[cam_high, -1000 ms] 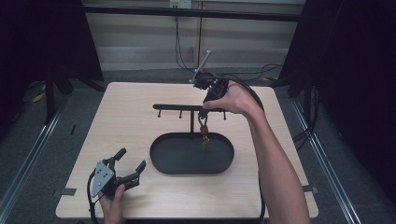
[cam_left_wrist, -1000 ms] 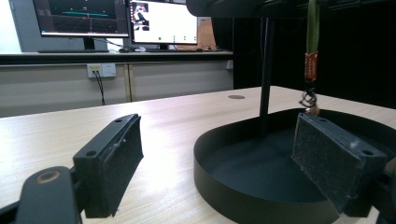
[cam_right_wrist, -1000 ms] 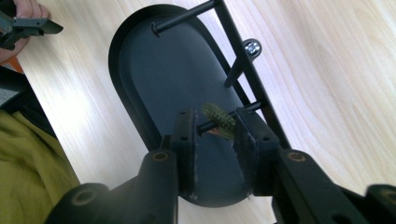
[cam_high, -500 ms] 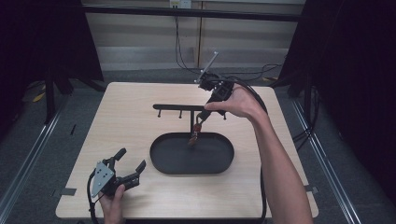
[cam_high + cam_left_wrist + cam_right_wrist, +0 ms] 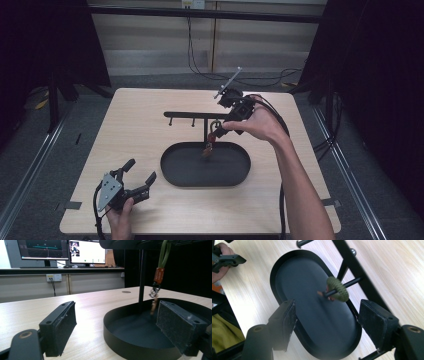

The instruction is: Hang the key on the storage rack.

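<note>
Scene: You stand at a pale wooden table [image 5: 150, 130] bearing a black T-shaped metal hook stand [image 5: 187, 115] whose post rises from a black oval metal tray [image 5: 172, 172].

Keychain: The olive-green cord loop with its red tag and small brass key [image 5: 158, 275] hangs from a peg of the stand, over the tray; in your right gripper view the cord sits ringed round the peg [image 5: 337, 288], and nothing holds it.

Right gripper: Your right gripper [image 5: 327, 317] stands just beside the hung loop, above the tray. Its jaws have just been opening and now stand wide, the pads clear on either side, with the cord ahead of them and not between them.

Left gripper: Your left gripper [image 5: 132, 182] rests near the table's front left corner, jaws spread wide on nothing (its own camera looks across the tray's rim at the dangling key).

Done: By the look of it, the hanging is complete; the loop is seated on the peg and released.

Left: Little, it seems, beyond drawing your right hand [image 5: 257, 125] back without brushing the cord. The stand's other pegs [image 5: 171, 121] are bare.
</note>
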`<state>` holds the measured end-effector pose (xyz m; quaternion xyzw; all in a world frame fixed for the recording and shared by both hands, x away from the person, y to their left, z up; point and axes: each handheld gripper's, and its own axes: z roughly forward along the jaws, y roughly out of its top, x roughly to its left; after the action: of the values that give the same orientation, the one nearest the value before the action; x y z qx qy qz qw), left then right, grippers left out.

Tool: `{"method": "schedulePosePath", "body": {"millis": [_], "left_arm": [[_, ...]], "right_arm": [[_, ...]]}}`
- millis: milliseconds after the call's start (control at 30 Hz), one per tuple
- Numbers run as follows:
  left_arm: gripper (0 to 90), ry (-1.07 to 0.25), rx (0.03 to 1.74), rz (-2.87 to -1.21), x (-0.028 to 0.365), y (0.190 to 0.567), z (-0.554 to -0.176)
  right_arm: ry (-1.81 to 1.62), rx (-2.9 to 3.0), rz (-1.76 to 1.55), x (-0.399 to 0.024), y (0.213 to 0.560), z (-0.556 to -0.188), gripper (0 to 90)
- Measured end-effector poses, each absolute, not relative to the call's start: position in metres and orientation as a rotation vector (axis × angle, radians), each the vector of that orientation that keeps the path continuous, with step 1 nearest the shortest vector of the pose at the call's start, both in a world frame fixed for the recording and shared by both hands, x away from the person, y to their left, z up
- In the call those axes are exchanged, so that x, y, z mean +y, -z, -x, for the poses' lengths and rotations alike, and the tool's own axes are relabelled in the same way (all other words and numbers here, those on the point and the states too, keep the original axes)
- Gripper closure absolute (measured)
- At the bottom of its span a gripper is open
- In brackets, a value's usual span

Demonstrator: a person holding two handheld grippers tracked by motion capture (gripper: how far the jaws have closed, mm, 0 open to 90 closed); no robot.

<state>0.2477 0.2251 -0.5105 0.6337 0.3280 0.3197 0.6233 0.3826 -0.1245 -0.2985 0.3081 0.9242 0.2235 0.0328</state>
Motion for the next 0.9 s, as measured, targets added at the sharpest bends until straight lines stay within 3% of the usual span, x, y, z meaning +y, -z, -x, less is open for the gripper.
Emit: {"method": "schedulePosePath", "body": {"millis": [333,633,900], "left_arm": [[15.8,-0.731,0.757,-1.447,0.225,0.511,-0.248],[15.8,-0.732,0.757,-1.449,0.225,0.511,-0.248],[15.7,-0.736,0.753,-1.457,0.225,0.51,-0.248]], "right_arm": [[-0.771,2.784,-0.969,-0.136,0.317,-0.363,23.5],[-1.069,2.618,-0.905,-0.147,0.331,-0.334,14.5],[-1.211,2.51,-0.889,-0.157,0.36,-0.308,14.6]]}}
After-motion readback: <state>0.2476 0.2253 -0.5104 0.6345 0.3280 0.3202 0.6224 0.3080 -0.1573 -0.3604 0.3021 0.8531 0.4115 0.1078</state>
